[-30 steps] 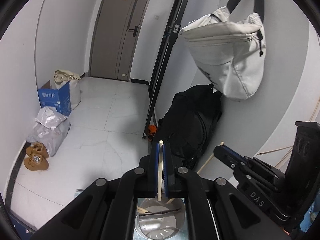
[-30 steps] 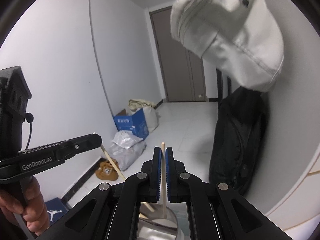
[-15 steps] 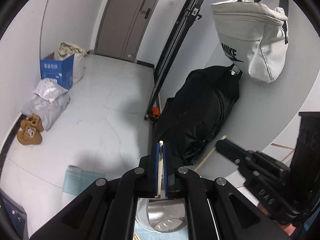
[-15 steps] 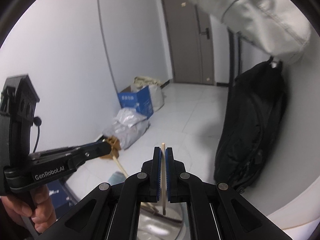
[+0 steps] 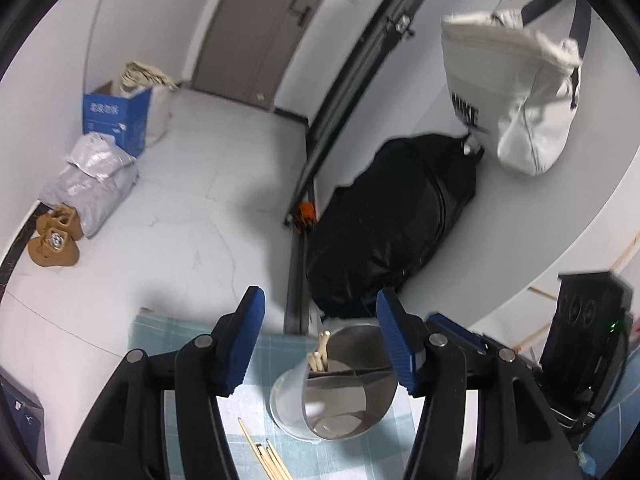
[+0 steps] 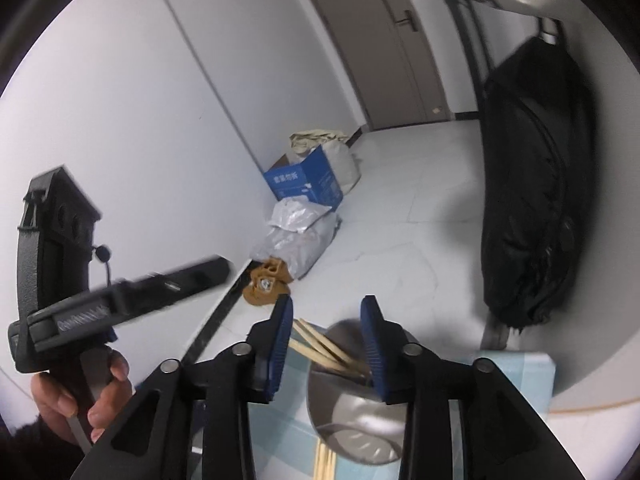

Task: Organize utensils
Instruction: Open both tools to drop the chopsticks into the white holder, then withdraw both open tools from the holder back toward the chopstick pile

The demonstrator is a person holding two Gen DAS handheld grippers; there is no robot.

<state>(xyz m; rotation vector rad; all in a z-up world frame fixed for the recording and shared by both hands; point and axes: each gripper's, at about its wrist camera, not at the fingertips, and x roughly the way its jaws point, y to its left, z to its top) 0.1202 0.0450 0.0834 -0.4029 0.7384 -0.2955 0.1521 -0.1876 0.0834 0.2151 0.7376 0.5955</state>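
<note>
Left wrist: both ribbed-padded grippers (image 5: 320,338) (image 6: 326,334) just parted, empty, over round steel holder (image 5: 340,408) of wooden chopsticks (image 5: 320,356)

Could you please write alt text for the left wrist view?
The left gripper, jaws open and empty, hangs over a steel utensil holder with chopsticks standing in it. Loose chopsticks lie on the teal mat nearby.

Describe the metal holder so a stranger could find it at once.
Look at the pale blue checked mat on the table. On it stands a shiny steel holder, round, with dividers inside. Unlike the loose chopsticks lying flat on the mat beside it, it is metal and has chopsticks standing in one compartment.
</note>
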